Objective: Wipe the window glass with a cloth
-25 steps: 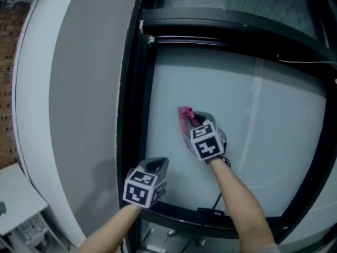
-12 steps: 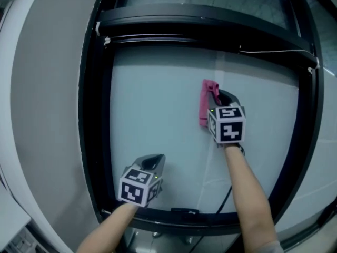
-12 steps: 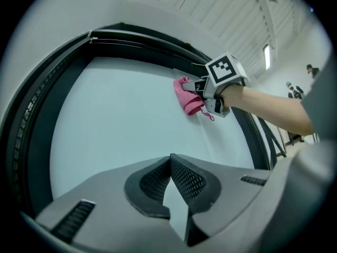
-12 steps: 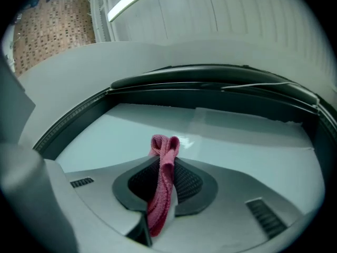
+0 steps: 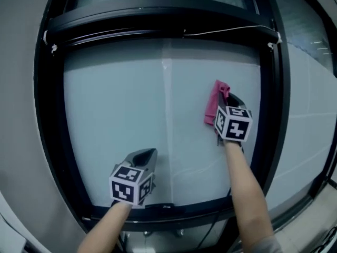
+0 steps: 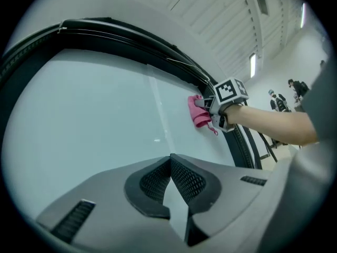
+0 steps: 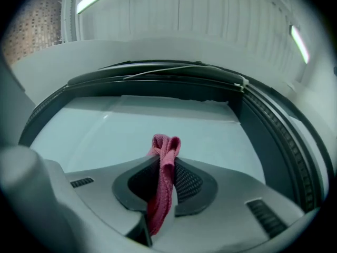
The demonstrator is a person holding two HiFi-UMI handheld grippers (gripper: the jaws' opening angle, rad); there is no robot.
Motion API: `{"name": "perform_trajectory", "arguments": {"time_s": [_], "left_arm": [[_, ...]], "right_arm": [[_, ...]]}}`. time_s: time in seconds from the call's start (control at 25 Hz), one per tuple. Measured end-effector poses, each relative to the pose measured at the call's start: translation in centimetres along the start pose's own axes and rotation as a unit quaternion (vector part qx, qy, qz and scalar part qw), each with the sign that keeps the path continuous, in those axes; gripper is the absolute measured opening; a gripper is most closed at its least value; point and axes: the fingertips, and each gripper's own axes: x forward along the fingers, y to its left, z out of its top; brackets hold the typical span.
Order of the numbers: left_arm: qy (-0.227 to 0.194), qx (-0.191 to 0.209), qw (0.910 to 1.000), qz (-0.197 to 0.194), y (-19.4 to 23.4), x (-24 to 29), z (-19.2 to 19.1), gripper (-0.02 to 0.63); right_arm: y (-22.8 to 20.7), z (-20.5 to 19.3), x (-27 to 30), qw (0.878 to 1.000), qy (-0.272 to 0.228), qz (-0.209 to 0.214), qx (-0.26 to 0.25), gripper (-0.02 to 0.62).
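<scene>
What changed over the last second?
The right gripper, shut on the pink cloth, swept rightward across the glass and is now near the right side of the frame. The left gripper stayed shut and empty, low by the bottom edge.

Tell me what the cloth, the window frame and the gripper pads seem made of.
Cloth: pink knitted or woven fabric, going by its ribbed texture and limp folds. Frame: black, matte, likely metal with rubber seals; hard to confirm. Pads: black, dimpled grid surface, probably rubber.
</scene>
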Motion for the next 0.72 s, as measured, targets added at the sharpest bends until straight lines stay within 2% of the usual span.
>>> {"name": "perform_trajectory", "arguments": {"time_s": [0.32, 0.48, 0.72], "left_arm": [[0.003, -0.003, 0.998, -0.063, -6.0, 3.4, -0.8, 0.002], [0.008, -0.007, 0.9962, -0.086, -8.1, 4.5, -1.8, 0.003], [0.019, -0.018, 0.9938, -0.108, -10.2, 5.4, -3.7, 0.003]], "right_arm": [[-10.2, -9.4, -5.5, 0.992, 0.058, -0.101, 0.055, 0.049], [-13.1, -14.9, -8.3, 0.982, 0.097, -0.138, 0.082, 0.049], [-15.8, -20.2, -11.3, 0.972, 0.142, -0.172, 0.079, 0.049]]}}
